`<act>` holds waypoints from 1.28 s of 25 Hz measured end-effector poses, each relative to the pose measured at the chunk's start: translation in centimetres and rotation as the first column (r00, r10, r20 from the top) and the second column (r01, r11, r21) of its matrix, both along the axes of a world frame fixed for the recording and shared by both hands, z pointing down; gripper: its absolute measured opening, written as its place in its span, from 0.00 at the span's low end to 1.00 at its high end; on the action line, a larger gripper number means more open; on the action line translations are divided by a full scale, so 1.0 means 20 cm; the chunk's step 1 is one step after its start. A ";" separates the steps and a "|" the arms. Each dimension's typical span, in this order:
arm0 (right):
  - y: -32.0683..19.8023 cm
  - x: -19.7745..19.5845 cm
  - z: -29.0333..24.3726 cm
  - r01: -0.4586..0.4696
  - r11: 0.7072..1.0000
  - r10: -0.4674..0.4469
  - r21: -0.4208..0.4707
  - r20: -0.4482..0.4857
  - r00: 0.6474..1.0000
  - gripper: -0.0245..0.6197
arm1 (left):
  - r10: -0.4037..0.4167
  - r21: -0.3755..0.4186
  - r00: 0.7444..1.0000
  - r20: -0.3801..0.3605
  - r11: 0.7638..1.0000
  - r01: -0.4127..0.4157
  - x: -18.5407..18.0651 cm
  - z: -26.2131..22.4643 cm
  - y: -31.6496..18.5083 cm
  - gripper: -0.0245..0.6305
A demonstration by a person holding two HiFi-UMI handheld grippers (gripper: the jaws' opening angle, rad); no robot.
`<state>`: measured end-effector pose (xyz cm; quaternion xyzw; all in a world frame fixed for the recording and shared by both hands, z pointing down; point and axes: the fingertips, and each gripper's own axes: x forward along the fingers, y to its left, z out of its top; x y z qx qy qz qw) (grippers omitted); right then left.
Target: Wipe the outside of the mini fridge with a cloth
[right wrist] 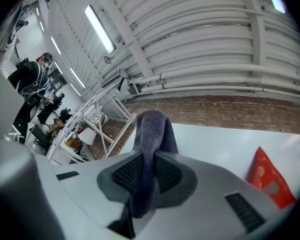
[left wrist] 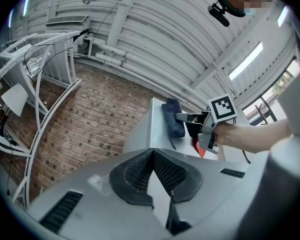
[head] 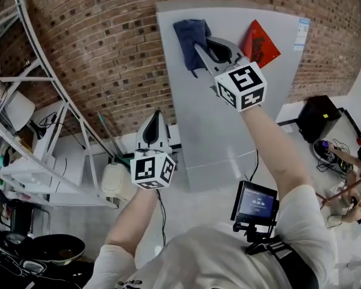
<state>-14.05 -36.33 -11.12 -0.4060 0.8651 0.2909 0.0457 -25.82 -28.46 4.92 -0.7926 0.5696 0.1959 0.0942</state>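
Brick wall [head: 90,47]: background, running behind everything else. White tube rack [head: 45,95]: at left against the wall, its shelves carrying small clutter that cannot be identified. Pale canister [head: 114,181]: on the floor near the rack's foot. Dark pan [head: 59,249]: lower left corner. Red sticker [head: 262,41] and blue-and-white label [head: 301,34]: upper right, near each other. Black box [head: 319,118]: on the floor at right, with a person [head: 356,161] just beyond it. Ribbed white ceiling [right wrist: 205,39] with a strip light [right wrist: 100,29]: overhead.
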 end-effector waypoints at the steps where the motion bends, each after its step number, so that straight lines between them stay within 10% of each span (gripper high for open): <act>1: -0.01 0.05 -0.02 -0.011 1.000 0.011 0.001 0.010 1.000 0.13 | 0.006 -0.001 1.000 0.002 1.000 -0.006 0.02 0.00 -0.01 0.04; 18: -0.11 0.93 -0.15 -0.152 0.987 0.160 -0.057 0.187 0.969 0.13 | 0.135 -0.032 0.991 0.003 0.990 -0.135 0.51 0.08 -0.18 0.04; 32: -0.33 1.73 -0.09 -0.357 0.922 0.384 -0.148 0.239 0.892 0.13 | 0.174 -0.012 0.985 0.003 0.985 -0.174 0.83 0.03 -0.28 0.04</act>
